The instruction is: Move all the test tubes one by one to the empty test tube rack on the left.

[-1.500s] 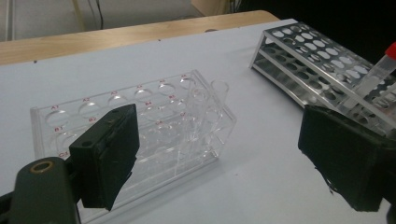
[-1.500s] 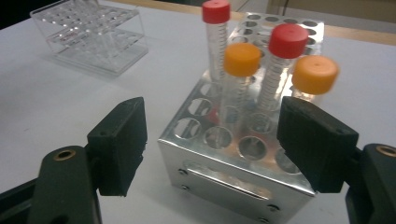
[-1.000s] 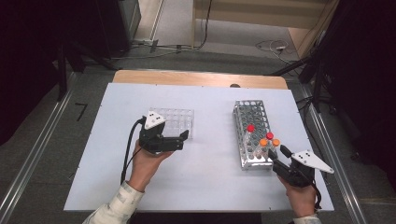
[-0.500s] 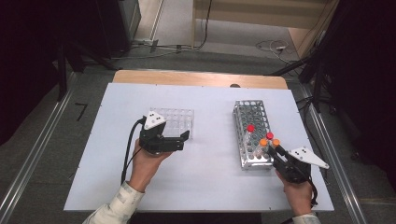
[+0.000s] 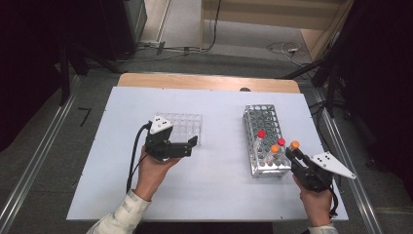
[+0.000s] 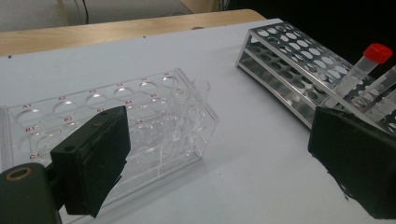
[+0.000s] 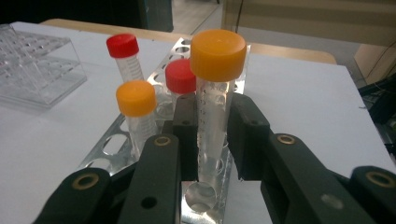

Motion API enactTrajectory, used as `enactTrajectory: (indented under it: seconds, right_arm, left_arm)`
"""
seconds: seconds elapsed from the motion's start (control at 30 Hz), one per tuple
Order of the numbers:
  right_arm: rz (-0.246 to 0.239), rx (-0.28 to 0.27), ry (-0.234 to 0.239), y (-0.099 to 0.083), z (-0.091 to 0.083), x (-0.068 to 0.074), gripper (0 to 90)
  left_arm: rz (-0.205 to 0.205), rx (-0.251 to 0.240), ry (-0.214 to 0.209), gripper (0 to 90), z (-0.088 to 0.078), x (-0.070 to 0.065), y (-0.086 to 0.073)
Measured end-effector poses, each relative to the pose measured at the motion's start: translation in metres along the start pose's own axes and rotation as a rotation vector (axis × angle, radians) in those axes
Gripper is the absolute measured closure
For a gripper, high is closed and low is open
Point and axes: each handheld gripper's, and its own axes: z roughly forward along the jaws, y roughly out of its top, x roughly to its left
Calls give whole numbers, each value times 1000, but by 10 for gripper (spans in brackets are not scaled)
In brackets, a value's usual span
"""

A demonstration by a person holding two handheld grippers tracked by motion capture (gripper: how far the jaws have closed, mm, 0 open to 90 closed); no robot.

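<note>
Clear rack lies left on the table — metal rack right, holding tubes.

This is a laboratory or research test room. A plain white rectangular table carries a perforated metal test-tube rack holding clear plastic screw-cap tubes with red and orange caps, and a clear acrylic tube rack with lettered holes. Aluminium rails and loose cables run over the grey floor around it.

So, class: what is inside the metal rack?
The metal rack holds four capped tubes, two red, two orange; the right gripper clamps one orange tube. Their bottoms are hidden.
</note>
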Motion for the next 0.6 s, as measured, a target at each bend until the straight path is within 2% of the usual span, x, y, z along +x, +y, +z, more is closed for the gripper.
enactTrajectory:
  seconds: [0.2, 0.3, 0.47, 0.6]
  right_arm:
    - [13, -37, 0, 11, -15, -3, 714]
    - [22, -30, 21, 14, -23, -3, 714]
    - [10, -16, 57, 13, -34, 5, 714]
    - [-5, -26, 88, 14, -38, 14, 713]
  left_arm:
    - [2, -1, 2, 64, 0, 0, 0]
    - [1, -2, -1, 64, 0, 0, 0]
    - [-3, -5, -12, 64, 0, 0, 0]
    - [-2, -3, -19, 64, 0, -1, 0]
